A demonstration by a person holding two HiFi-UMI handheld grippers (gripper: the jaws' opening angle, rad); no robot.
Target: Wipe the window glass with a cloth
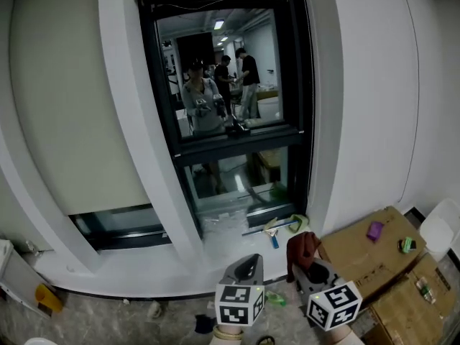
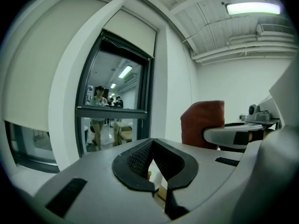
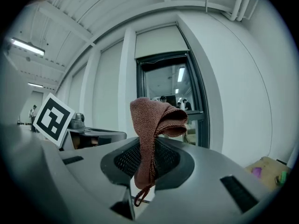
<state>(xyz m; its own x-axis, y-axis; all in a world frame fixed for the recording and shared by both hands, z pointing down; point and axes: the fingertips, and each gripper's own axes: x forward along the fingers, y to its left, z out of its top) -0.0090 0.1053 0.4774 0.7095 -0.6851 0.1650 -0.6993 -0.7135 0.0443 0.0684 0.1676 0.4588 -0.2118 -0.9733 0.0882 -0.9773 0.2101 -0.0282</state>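
Note:
A dark-framed window (image 1: 226, 70) with reflective glass stands ahead in the white wall; a lower pane (image 1: 237, 178) sits under its crossbar. My right gripper (image 1: 310, 263) is shut on a reddish-brown cloth (image 1: 302, 249), which stands up folded between the jaws (image 3: 148, 143). The same cloth (image 2: 202, 122) shows at the right of the left gripper view. My left gripper (image 1: 248, 266) is low beside the right one, shut with nothing in it (image 2: 152, 164). Both are well short of the glass (image 3: 170, 90).
Flattened cardboard boxes (image 1: 374, 264) lie at the right with small purple (image 1: 374, 229) and green (image 1: 407, 244) items. A squeegee with a blue handle (image 1: 272, 230) lies on the sill below the window. A yellow object (image 1: 47, 297) sits at the lower left. People are mirrored in the glass.

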